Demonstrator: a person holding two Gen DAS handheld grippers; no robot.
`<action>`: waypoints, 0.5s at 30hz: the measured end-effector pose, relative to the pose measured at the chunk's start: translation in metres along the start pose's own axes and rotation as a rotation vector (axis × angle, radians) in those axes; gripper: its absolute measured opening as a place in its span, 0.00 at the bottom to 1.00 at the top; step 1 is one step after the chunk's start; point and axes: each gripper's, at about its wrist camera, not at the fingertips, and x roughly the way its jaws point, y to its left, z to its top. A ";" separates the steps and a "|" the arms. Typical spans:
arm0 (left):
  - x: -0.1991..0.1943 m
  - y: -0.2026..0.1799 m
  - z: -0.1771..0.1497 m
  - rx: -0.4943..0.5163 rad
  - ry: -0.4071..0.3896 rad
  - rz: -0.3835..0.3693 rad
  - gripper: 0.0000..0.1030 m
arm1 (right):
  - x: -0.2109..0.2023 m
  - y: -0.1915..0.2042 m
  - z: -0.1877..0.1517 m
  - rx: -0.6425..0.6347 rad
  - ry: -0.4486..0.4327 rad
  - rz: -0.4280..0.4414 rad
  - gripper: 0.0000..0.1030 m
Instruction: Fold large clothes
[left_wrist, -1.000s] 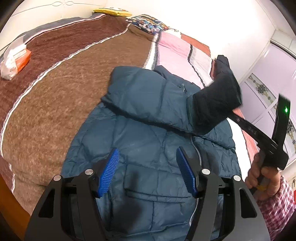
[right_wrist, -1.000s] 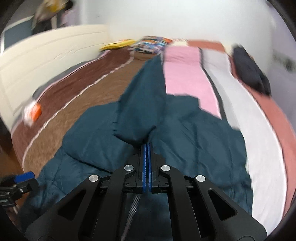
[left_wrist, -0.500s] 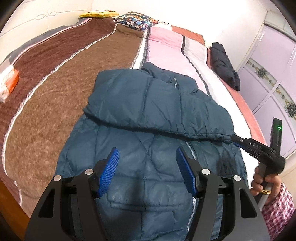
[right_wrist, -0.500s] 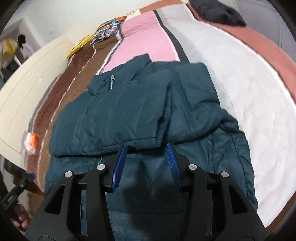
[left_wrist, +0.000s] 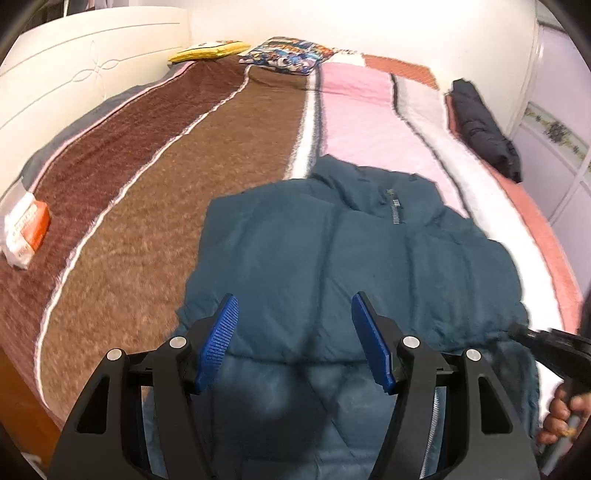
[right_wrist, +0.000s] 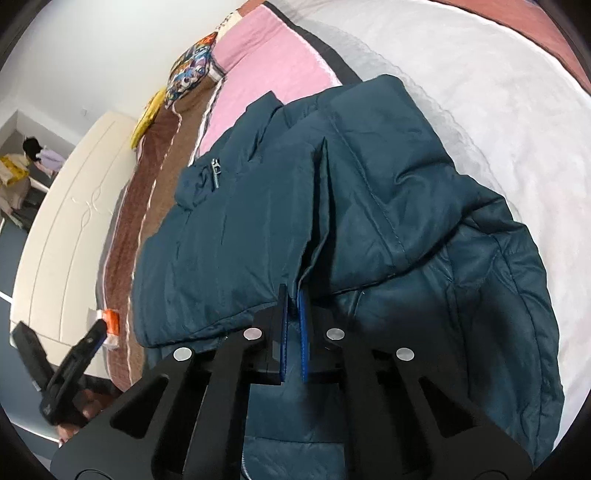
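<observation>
The right gripper (right_wrist: 293, 314) has just been closing, and its blue pads now stand almost together with the sleeve's (right_wrist: 236, 236) folded edge running in between them; it looks pinched there, though how much cloth is caught I cannot tell. The left gripper (left_wrist: 293, 339) hangs wide apart and empty above the lower hem of that folded sleeve, touching nothing. The jacket (left_wrist: 354, 258) lies zipped and face up on the bed (left_wrist: 166, 177), collar away from both hands, its long axis running from the person toward the pillows (left_wrist: 291, 57); the sleeves are folded across the chest. The next fold likely turns on the near hem, which lies just under and ahead of both grippers. The right is already at the cloth, so it is nearer. Both point steeply down and forward, the right rolled to one side.
</observation>
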 end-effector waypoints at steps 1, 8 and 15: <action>0.004 0.000 0.002 -0.002 0.007 0.008 0.61 | -0.006 -0.001 -0.002 -0.002 -0.004 0.010 0.05; 0.043 -0.001 0.000 0.002 0.081 0.070 0.61 | -0.012 -0.015 -0.022 -0.003 0.040 -0.016 0.05; 0.061 0.004 -0.010 -0.049 0.143 0.063 0.61 | 0.000 -0.025 -0.024 0.004 0.043 -0.064 0.05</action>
